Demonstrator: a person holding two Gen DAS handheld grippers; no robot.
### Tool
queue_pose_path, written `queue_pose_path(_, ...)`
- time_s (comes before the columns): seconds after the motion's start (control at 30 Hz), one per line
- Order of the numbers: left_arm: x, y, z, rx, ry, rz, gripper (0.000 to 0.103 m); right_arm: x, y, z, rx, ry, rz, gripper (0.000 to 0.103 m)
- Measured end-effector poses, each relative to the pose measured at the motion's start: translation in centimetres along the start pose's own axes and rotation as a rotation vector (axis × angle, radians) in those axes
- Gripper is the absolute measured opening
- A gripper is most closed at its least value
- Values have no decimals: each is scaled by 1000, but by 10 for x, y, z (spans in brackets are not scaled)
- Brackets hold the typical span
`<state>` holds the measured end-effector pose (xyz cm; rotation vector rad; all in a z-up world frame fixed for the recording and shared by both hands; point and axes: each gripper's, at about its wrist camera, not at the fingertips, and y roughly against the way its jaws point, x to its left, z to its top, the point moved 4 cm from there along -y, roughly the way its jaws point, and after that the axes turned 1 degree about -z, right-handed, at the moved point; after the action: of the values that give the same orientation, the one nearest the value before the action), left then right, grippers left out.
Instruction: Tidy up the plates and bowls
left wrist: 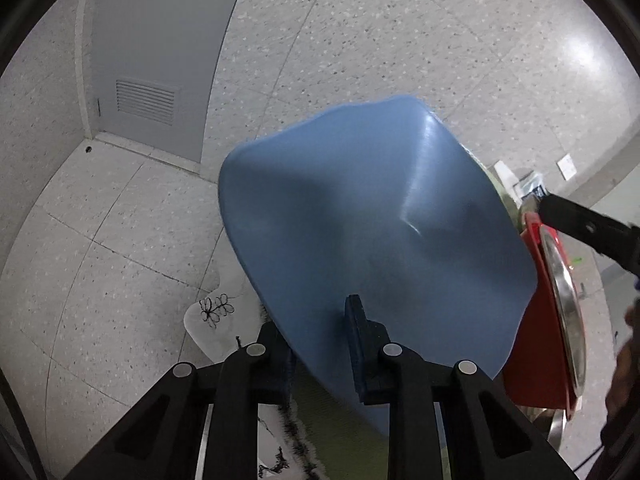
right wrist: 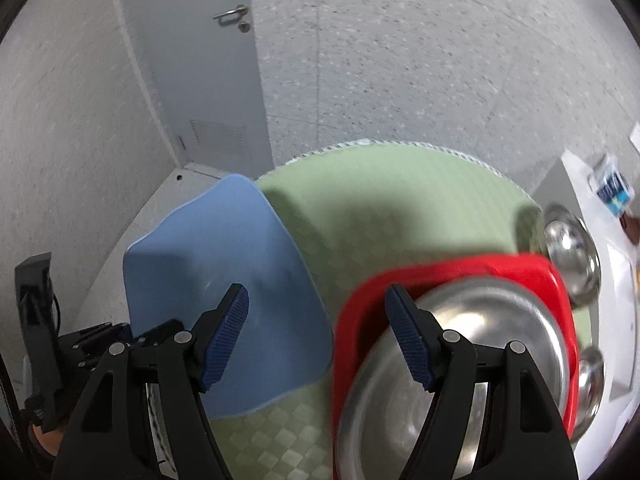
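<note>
My left gripper (left wrist: 320, 344) is shut on the near edge of a blue plate (left wrist: 372, 232) and holds it tilted above the green mat. The blue plate also shows in the right wrist view (right wrist: 216, 264), with the left gripper under its near left edge. My right gripper (right wrist: 316, 336) is open and empty, above the gap between the blue plate and a red plate (right wrist: 352, 308). A large steel plate (right wrist: 472, 344) lies on the red plate. In the left wrist view the red plate (left wrist: 532, 344) and steel plate (left wrist: 564, 300) sit right of the blue one.
A round green checked mat (right wrist: 392, 200) covers the table. Two small steel bowls (right wrist: 568, 244) stand at its right edge. White papers (right wrist: 592, 184) lie to the far right. A white cloth with a black flower drawing (left wrist: 208, 320) hangs at the table's left. A grey door (right wrist: 200, 80) stands behind.
</note>
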<state>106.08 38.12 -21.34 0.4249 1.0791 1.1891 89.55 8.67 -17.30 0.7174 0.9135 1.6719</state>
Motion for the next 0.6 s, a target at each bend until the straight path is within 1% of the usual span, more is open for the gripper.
queue_pose_path(0.13,6,7,-16,-16,-19,-15,19,13,-18,7,29,75,25,71)
queue_pose_path(0.2,8,8,-19,-26,-29,-25,19,24,-29,11,42,137,37,70)
queue_pose_path(0.27,6,9,-24,-31,-33,-26,19,30,-41,15,52,193,23,69)
queue_pose_path(0.33,7,10,-28,-32,-33,-22,19,28,-51,17,72,203,18,65)
queue_pose_path(0.37,6,9,-30,-32,-33,-16,19,26,-58,18,97,195,46,55)
queue_pose_path(0.4,5,10,-31,-32,-33,-10,19,24,-62,17,116,186,69,40)
queue_pose_path(0.43,0,10,-33,-32,-37,4,18,22,-67,16,138,178,91,33)
queue_pose_path(0.47,-2,12,-33,-34,-39,18,18,22,-69,13,153,169,124,27)
queue_pose_path(0.53,-8,16,-37,-35,-25,43,18,19,-67,11,145,167,146,18)
queue_pose_path(0.6,-13,22,-37,-45,-8,47,18,14,-63,10,133,145,182,15)
